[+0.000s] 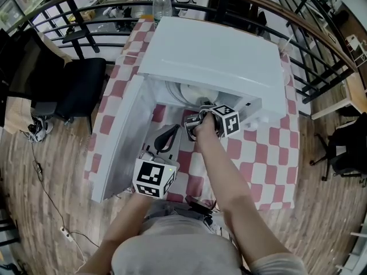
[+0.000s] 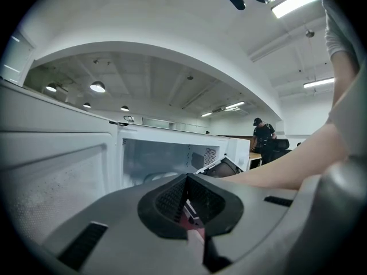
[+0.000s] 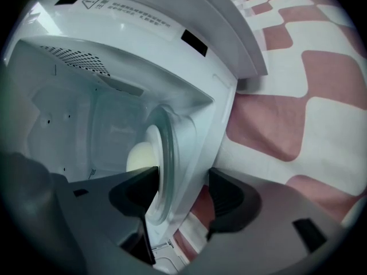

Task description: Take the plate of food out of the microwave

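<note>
Left gripper [image 2: 186, 205] hangs at 6 o'clock, fingers pressed together; right gripper [image 3: 178, 191], fingers spread astride the plate [image 3: 153, 136] rim, should pinch deep and level.

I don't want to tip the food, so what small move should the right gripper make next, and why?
Probably ease the right gripper slightly further in over the plate rim. Its jaws stand apart at the open microwave, with the plate's edge in line between them, gripping nothing yet. The left gripper is shut and empty.
</note>
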Available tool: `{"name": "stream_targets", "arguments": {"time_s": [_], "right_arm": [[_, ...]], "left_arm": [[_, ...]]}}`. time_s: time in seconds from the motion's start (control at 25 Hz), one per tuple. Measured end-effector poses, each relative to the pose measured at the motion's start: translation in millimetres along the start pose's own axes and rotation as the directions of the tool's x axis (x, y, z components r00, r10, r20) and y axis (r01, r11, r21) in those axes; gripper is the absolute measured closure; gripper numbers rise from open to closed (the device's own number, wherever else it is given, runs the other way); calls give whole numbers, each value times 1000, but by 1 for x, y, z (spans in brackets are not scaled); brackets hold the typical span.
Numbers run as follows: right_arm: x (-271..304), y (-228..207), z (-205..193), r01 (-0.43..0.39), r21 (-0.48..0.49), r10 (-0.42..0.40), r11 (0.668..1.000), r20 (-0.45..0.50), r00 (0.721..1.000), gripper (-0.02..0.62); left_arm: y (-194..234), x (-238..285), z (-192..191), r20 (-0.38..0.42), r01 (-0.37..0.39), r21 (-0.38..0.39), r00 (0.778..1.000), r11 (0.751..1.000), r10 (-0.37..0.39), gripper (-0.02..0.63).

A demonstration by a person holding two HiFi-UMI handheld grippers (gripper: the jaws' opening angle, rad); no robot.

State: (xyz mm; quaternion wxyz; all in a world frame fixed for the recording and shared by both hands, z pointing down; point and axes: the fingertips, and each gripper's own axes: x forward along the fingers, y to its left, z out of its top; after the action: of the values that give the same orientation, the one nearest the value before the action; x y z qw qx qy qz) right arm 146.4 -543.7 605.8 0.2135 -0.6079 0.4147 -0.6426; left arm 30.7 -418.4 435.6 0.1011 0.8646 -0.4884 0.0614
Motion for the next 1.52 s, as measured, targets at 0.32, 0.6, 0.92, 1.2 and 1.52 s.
{"name": "stream_targets", "arguments": {"time_s": [0.32,0.6,0.92,1.2,1.52], "right_arm": [[-5,-2,0,-12,-18,12,1000,-35,999,318],[-12,-3,-3,-23,-14,22,1000,-67,998,356],[-18,-1,-4,-67,14,68,998,-86,994,410],[-24,4,-6,-92,-22,91,995,-61,994,439],[-31,11,-7,-136,-71,132,988,-61,989,512]], "left_arm": [[1,0,-4,-4,-6,-11,1000,1000,6,606],[9,-2,-1,5,-19,-35,1000,999,19,606],[10,-2,0,12,-15,-51,1000,999,15,606],[8,-4,1,16,-9,-38,1000,999,9,606],[6,-3,-1,16,-3,-39,1000,999,4,606]]}}
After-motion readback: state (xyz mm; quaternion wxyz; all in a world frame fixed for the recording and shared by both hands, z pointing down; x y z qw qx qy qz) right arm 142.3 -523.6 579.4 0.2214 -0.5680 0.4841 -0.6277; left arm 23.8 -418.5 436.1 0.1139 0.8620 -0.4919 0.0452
